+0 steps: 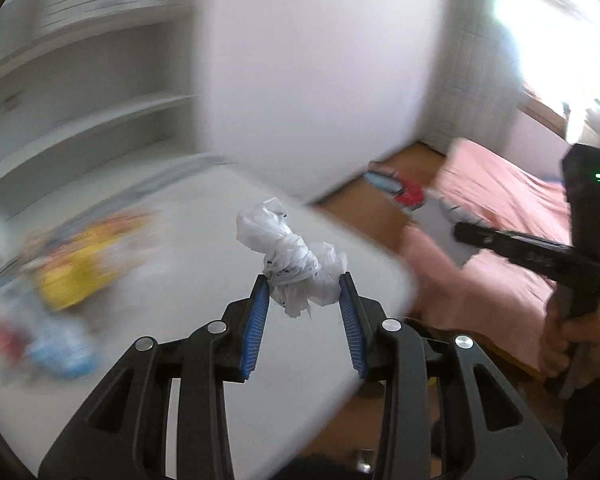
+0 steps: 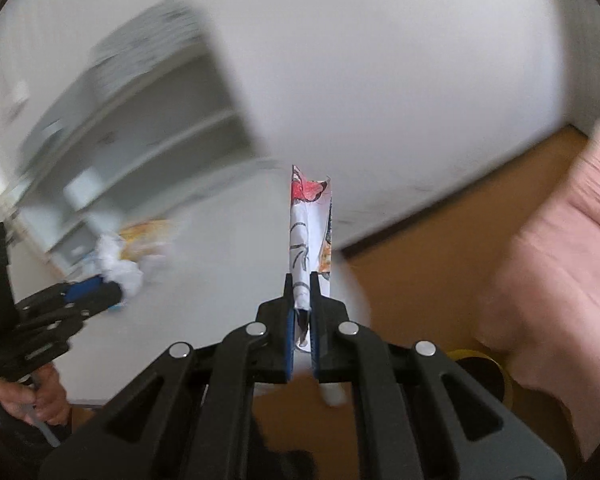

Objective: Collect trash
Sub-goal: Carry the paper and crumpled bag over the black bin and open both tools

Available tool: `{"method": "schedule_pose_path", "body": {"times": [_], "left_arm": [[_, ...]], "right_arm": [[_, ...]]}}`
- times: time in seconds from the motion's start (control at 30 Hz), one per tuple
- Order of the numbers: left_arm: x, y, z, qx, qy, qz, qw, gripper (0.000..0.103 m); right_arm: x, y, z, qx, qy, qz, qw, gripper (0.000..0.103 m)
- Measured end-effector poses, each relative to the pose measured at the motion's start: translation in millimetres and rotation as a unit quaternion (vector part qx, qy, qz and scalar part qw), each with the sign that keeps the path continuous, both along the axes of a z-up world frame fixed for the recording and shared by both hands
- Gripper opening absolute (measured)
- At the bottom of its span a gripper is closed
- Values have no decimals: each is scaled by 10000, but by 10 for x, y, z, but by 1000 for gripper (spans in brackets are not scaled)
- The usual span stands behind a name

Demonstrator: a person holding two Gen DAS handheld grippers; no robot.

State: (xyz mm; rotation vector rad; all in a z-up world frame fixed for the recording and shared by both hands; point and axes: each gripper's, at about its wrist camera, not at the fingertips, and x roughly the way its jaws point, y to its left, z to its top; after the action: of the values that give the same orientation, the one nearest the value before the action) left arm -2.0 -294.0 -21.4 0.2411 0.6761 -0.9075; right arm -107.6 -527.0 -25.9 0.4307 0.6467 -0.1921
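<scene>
My left gripper (image 1: 305, 284) is shut on a crumpled white plastic bag (image 1: 294, 258), which sticks out past its blue pads above the white desk (image 1: 204, 240). My right gripper (image 2: 303, 280) is shut on a folded printed paper wrapper (image 2: 309, 226), white with red and orange marks, standing upright between the pads. In the left wrist view the right gripper (image 1: 466, 234) shows at the right edge, held by a hand (image 1: 576, 340), with a grey sheet at its tip. In the right wrist view the left gripper (image 2: 112, 294) shows at the lower left with the white bag (image 2: 118, 266).
Blurred colourful wrappers (image 1: 72, 264) lie on the desk at left. White shelves (image 1: 80, 92) stand behind it. A bed with a pink sheet (image 1: 500, 216) is at right over a wooden floor (image 2: 440, 248). A roll of yellow tape (image 2: 480, 364) sits near the bed.
</scene>
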Motion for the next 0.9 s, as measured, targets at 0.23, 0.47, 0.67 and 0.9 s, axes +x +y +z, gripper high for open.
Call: {"method": "schedule_pose_path", "body": {"times": [0.23,0.47,0.67,0.9], "left_arm": [[-599,-1445,-699,446,653,-1642,9832,35],[-725,-2314,-1596,1201,1054,-2238,9614,35],[-699,-2695,-2095,1558,1357,-2255,9521,35],[-718,-2821,-2297,1684,1486,-2394,9446,35]], "right_arm": [[-822,-1012,-818,431,868,-1156,9886,7],[-1149,-1501,-1756,1129,1617,-1457,9695,7],[-1165,-1657,-2260,1578,1968,-1474,9564,7],[-1155,-1723,-2353,1741,1971,-1483,9533,7]]}}
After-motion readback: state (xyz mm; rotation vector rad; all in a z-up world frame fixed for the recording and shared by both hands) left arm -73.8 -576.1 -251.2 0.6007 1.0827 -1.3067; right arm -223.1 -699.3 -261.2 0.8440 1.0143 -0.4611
